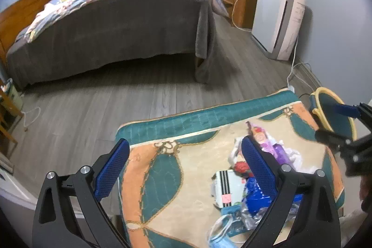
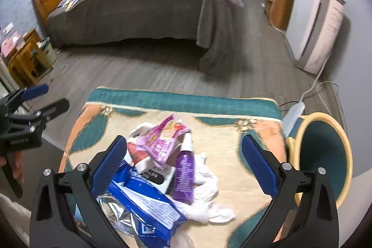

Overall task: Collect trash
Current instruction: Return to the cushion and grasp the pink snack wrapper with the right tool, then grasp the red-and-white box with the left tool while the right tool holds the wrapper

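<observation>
Judging from the trash pile (image 2: pixel 162 169) heaped whole on the rug (image 2: pixel 232 150) and the bin (image 2: pixel 325 155) beside it showing nothing inside, we reckon collecting has not begun. Our right gripper (image 2: pixel 183 164) hovers over the pile, fingers spread wide, the purple bottle (image 2: pixel 184 169) between them. Our left gripper (image 1: pixel 186 169), likewise wide apart, hangs left of the pile, holding nothing.

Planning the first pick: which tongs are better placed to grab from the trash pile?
Right. The right tongs are open straight over the trash pile, purple bottle between the fingers, bin beside them. The left tongs are open too, but mostly over bare rug.
</observation>
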Demonstrator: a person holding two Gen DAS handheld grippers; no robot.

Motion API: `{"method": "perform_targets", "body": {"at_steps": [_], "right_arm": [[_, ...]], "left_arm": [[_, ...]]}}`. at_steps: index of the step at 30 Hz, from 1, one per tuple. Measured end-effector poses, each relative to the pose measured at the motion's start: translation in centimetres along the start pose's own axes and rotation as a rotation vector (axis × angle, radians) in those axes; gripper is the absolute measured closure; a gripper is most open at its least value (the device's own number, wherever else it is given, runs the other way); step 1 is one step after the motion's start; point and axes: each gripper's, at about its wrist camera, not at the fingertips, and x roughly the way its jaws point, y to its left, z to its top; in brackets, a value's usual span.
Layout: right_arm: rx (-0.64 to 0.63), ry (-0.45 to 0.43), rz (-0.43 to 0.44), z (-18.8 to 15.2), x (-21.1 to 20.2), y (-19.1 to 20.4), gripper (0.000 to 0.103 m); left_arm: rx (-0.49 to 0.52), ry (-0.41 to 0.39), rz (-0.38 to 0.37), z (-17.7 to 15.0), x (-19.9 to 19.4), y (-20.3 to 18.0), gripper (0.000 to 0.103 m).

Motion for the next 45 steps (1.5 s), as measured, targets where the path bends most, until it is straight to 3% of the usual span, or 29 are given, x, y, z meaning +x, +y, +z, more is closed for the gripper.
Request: {"method": "perform_targets", "body": {"at_steps": [12, 14, 18, 21, 23, 26, 31, 38, 40, 42, 45], "right_arm": [[-0.136, 0.121, -0.006, -1.1, 5.6, 3.9, 0.006], [-0.157, 0.141, -0.003, -1.3, 6.6, 4.4, 0.01], [-0.194, 0.181, -0.006, -1.7, 8.2, 4.8, 0.032], [-0.227, 0.193, -0.002, -1.9, 8.7, 4.7, 0.056], [-0.225, 0.195, 0.006, -1.7, 8.7, 4.3, 0.081], [-0.198, 0.178, 0.008, -1.2, 7.9, 3.4, 0.094], [-0.112, 0.121, 0.027, 0.4, 5.9, 0.9, 0.095], [-0.061, 0.118, 0.027, 0.8, 5.4, -0.8, 0.095], [-0.051, 0.128, 0.031, 0.7, 5.5, -0.9, 0.095], [-0.05, 0.136, 0.036, 0.7, 5.7, -1.0, 0.095], [-0.058, 0.143, 0.045, 0.6, 5.8, -0.9, 0.095]], "left_arm": [[-0.007, 0.069, 0.028, -0.4, 3.0, 1.7, 0.007], [-0.021, 0.085, 0.022, -0.4, 3.5, 1.8, 0.007], [-0.021, 0.101, 0.009, -0.5, 4.2, 1.5, 0.007], [0.003, 0.113, 0.002, -0.5, 4.9, 0.7, 0.007], [0.007, 0.125, -0.017, -0.5, 5.5, 0.2, 0.007], [-0.001, 0.141, -0.061, -0.6, 6.4, -0.6, 0.008], [0.058, 0.167, -0.133, -0.9, 8.3, -3.4, 0.011], [0.165, 0.251, -0.188, -2.2, 11.3, -7.4, 0.044], [0.173, 0.267, -0.198, -2.4, 11.8, -7.9, 0.05], [0.18, 0.282, -0.207, -2.6, 12.2, -8.2, 0.067], [0.197, 0.282, -0.211, -2.6, 12.2, -8.4, 0.077]]}}
